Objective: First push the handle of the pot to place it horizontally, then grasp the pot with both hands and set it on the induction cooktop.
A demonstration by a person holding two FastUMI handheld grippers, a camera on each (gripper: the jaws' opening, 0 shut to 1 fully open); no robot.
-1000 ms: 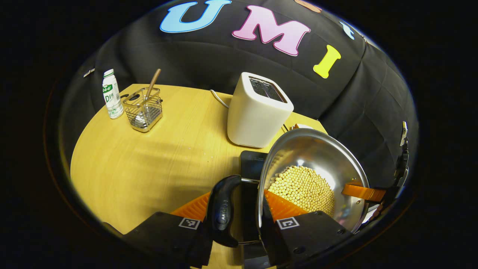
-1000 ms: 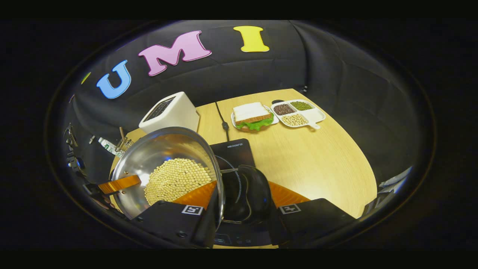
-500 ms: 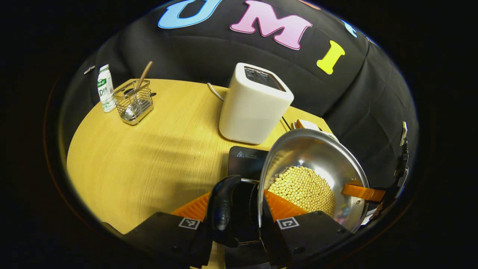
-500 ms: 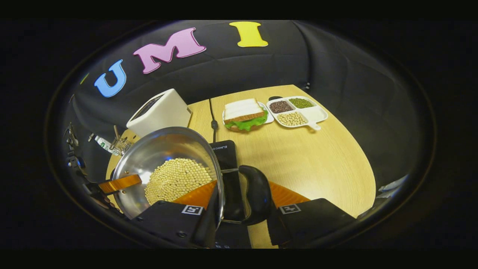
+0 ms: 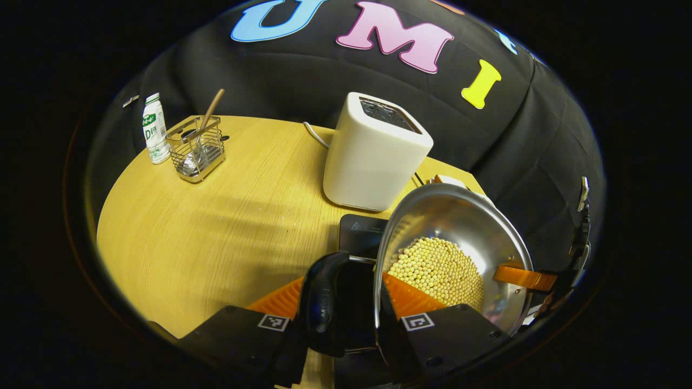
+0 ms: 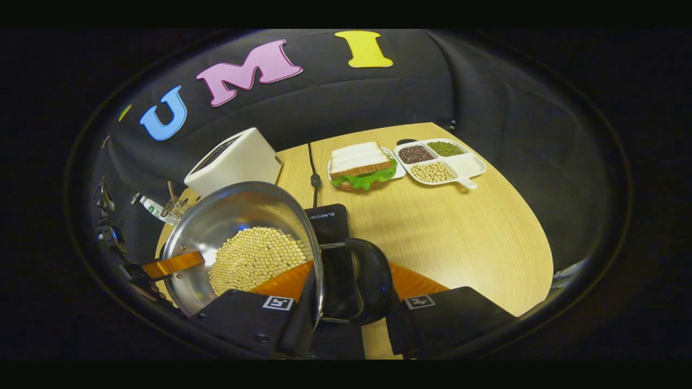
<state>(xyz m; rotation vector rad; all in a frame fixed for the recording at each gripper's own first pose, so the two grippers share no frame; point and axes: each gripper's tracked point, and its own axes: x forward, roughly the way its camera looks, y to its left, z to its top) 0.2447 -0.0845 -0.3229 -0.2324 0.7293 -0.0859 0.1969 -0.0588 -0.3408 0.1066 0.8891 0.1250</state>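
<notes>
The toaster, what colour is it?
Cream white; the toaster shows best in the left gripper view.

Setting: a staged kitchen corner in a recording booth. We base this on a black cloth wall hung behind a round wooden table set with kitchen goods: a white toaster, a black induction cooktop, a wire utensil caddy, a small drink bottle, a sandwich on a plate, and a divided dish of dried beans.
</notes>
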